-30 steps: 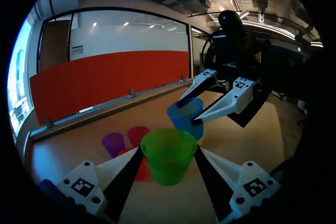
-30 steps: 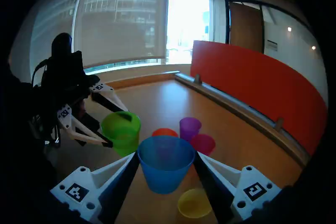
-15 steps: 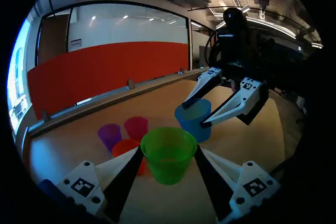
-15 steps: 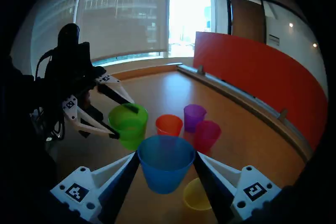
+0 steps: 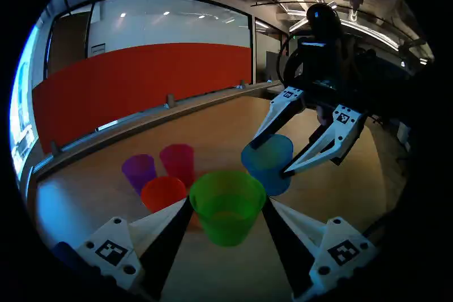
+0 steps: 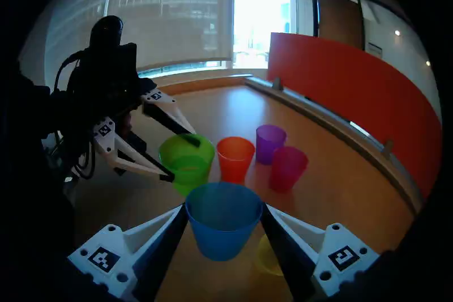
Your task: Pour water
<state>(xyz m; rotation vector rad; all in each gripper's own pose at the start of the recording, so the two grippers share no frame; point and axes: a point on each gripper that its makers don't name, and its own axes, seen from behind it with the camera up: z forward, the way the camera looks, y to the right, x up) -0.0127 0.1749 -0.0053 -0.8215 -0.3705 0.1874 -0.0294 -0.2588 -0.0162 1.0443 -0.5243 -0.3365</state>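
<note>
Cups sit closer together now than a second ago. My left gripper is closed partway on the green cup, with one finger pressing each side, and the cup stands upright. My right gripper holds the blue cup the same way, upright too.

In the right gripper view the green cup has come nearer to the blue one, and it is now just beside the orange cup. The yellow cup has slid mostly behind the blue cup. In the left gripper view the blue cup has moved lower and nearer to the green cup. I cannot tell if either cup has water in it.

The orange cup, the purple cup and the pink cup stand close together on the wooden table. A red wall panel runs along the far edge of the table. A big bright window lights the room.
</note>
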